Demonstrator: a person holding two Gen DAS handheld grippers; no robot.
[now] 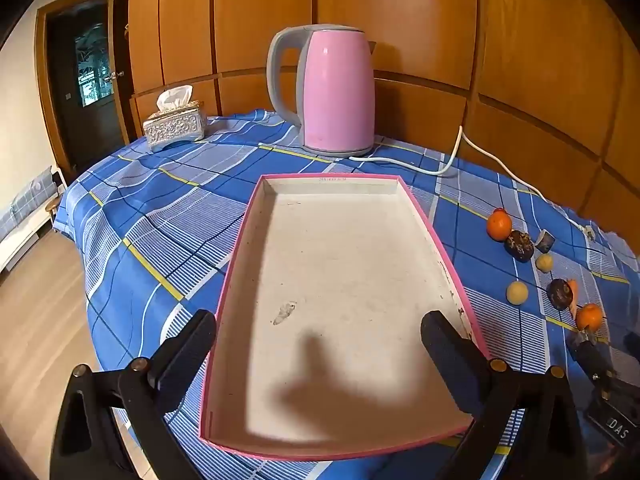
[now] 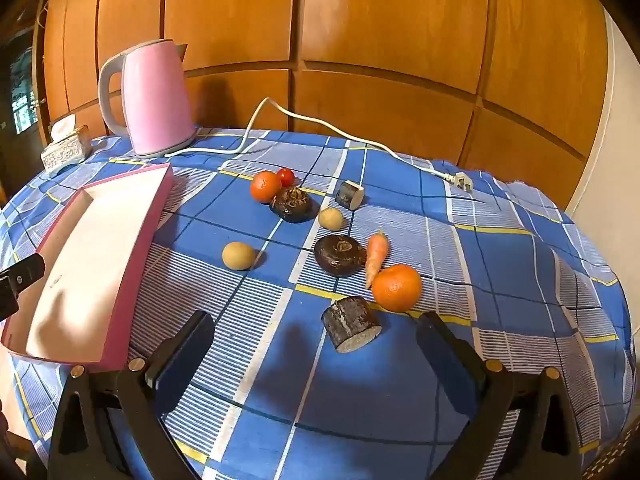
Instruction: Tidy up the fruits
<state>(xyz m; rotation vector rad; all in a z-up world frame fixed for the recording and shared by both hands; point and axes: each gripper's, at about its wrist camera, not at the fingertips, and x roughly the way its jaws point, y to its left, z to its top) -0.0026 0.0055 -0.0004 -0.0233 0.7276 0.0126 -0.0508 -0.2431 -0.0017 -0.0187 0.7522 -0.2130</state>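
Note:
A shallow pink-rimmed tray (image 1: 240, 240) with a bare white floor lies on the blue plaid tablecloth; it also shows at the left of the right wrist view (image 2: 140, 248). My left gripper (image 1: 318, 344) is open over its near end. My right gripper (image 2: 316, 348) is open and empty above the cloth, with a dark cut stem piece (image 2: 351, 323) between its fingers. Beyond lie an orange (image 2: 397, 288), a carrot (image 2: 376, 258), two dark round roots (image 2: 339, 255) (image 2: 291, 204), two tan balls (image 2: 238, 256) (image 2: 331, 219), a second orange (image 2: 265, 187), a cherry tomato (image 2: 286, 177) and another stem piece (image 2: 349, 195).
A pink electric kettle (image 1: 336, 92) stands at the back of the table, its white cord (image 2: 320, 124) running right to a loose plug (image 2: 460, 181). A silver tissue box (image 1: 175, 126) sits at the back left. Wooden panels (image 2: 360, 40) stand behind the table.

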